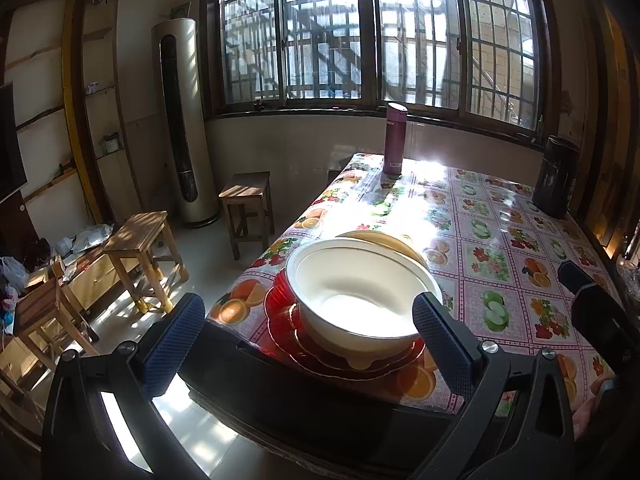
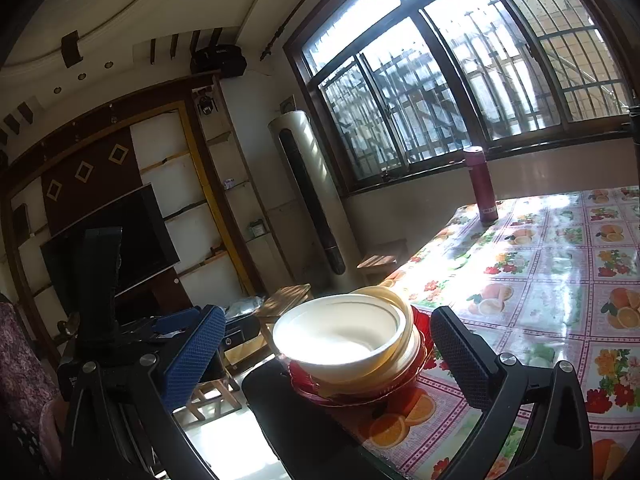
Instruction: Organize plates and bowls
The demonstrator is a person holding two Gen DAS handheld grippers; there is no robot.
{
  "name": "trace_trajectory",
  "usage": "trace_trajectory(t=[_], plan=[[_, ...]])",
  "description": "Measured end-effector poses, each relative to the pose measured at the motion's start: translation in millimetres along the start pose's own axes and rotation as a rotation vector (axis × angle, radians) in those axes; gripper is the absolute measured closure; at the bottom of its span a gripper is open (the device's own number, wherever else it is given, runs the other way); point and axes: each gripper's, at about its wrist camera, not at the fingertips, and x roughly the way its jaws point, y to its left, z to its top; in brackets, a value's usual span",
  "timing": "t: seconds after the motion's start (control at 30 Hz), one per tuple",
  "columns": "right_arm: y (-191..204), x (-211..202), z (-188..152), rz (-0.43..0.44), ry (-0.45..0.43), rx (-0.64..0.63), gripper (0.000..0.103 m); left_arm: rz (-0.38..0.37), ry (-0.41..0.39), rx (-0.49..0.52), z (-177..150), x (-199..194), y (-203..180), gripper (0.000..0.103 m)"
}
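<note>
Both spread wide and empty, left hand-held gripper (image 1: 308,332) and right hand-held gripper (image 2: 328,344) face the white bowl (image 1: 360,292) stacked on red plates (image 1: 288,320) at the desk (image 1: 500,240) corner; likely rigid, slick, breakable, so pinch the rim.

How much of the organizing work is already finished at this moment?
Done: the white bowl sits stacked on a cream dish and red plates near the table corner. In hand: nothing; left gripper and right gripper have open jaws. Left: no other loose dishes show.
</note>
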Motion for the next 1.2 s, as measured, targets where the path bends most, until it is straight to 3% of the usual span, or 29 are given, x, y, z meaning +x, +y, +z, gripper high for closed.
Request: trace_trajectory(t=[0.4,1.2], plan=[[-9.1,13.2,-6.6,-0.047,0.052,0.020,0.000,0.017,0.049,-0.006,-8.1,18.0,-0.2,0.000],[2.5,29.7,-11.8,-0.019,0.084,-0.002,0.000,0.039,0.076,-0.030,-16.9,25.3,16.0,0.000]])
